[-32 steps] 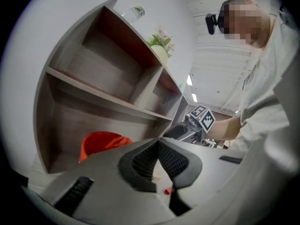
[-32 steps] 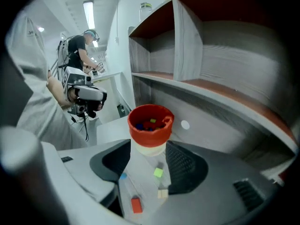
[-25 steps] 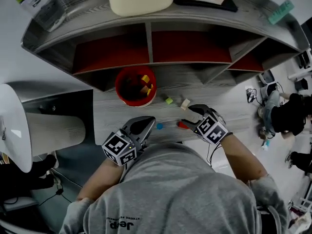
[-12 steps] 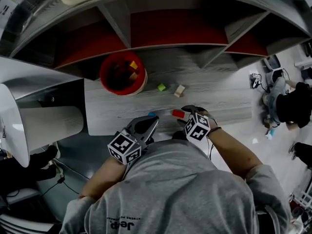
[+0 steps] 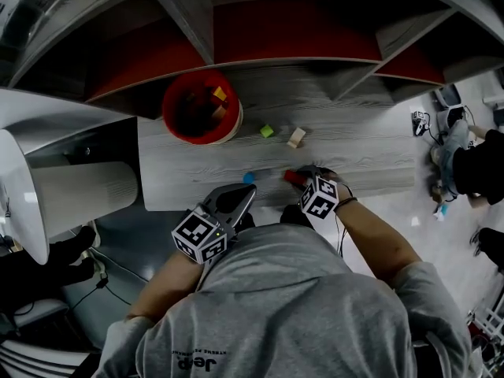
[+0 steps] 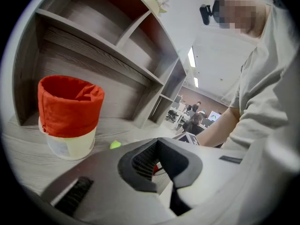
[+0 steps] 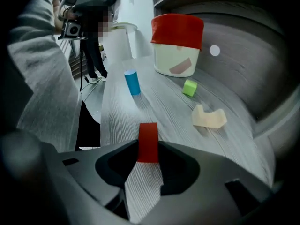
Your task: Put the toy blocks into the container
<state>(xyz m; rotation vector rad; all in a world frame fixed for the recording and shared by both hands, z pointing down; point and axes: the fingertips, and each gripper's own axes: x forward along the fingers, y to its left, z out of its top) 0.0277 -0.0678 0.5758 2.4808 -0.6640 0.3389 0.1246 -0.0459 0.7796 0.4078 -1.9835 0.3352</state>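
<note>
A red block (image 7: 148, 139) lies flat on the grey wood tabletop (image 5: 354, 152) near its front edge. My right gripper (image 7: 149, 149) points steeply down over it. Its jaws have just been closing and now press on both sides of the block, which still rests on the table. Further back lie a blue cylinder (image 7: 132, 82), a green cube (image 7: 189, 87) and a cream arch block (image 7: 209, 116). The red-lined container (image 5: 201, 109) stands at the back left with yellow blocks (image 5: 218, 94) inside. My left gripper (image 5: 240, 195) hovers at the table's front edge, shut and empty.
A curved grey shelf unit with red back panels (image 5: 291, 30) rises behind the table. A white rounded object (image 5: 20, 203) stands left of the table. The floor at the right holds cables and gear (image 5: 449, 140). The person's grey shirt fills the bottom of the head view.
My right gripper has dropped down to the red block and its jaws have narrowed around it. The left gripper has sunk a little toward the table edge.
</note>
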